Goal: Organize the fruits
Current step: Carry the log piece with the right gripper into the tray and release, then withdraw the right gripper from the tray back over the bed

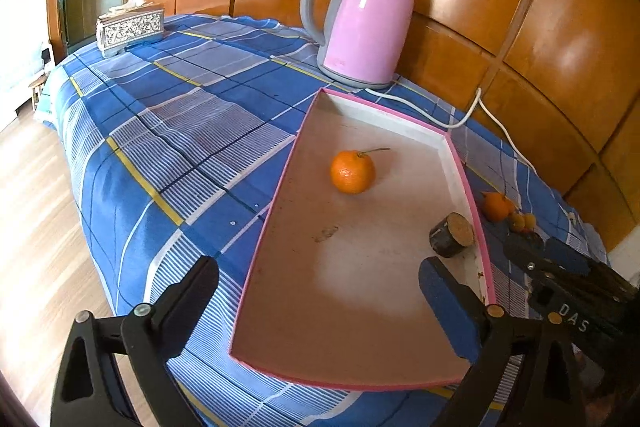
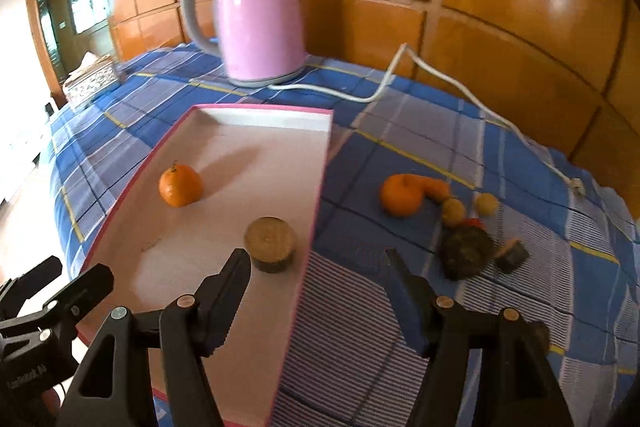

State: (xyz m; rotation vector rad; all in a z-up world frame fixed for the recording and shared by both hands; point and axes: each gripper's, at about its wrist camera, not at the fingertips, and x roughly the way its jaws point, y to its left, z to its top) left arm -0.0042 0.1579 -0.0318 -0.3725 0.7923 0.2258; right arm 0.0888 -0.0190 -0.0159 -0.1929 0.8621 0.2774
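Both tongs hang wide and empty: the left tongs (image 1: 316, 291) over the near end of the pink-rimmed tray (image 2: 320, 187), the right tongs (image 2: 316, 279) straddling its right rim. One mandarin (image 2: 180, 185) and a dark cut stub (image 2: 271, 245) already lie in the tray. Another mandarin (image 2: 401, 195), two small yellow fruits (image 2: 453, 211), something red and dark pieces (image 2: 466, 258) wait on the plaid worktop (image 1: 168, 131) to the right. The round fruit could roll when pinched, and the right tongs may knock the rim and shift the tray.

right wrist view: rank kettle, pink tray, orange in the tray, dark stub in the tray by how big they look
1. pink tray
2. kettle
3. dark stub, slightly larger-looking than
4. orange. The stub sits nearer the camera, so these two may be alike.
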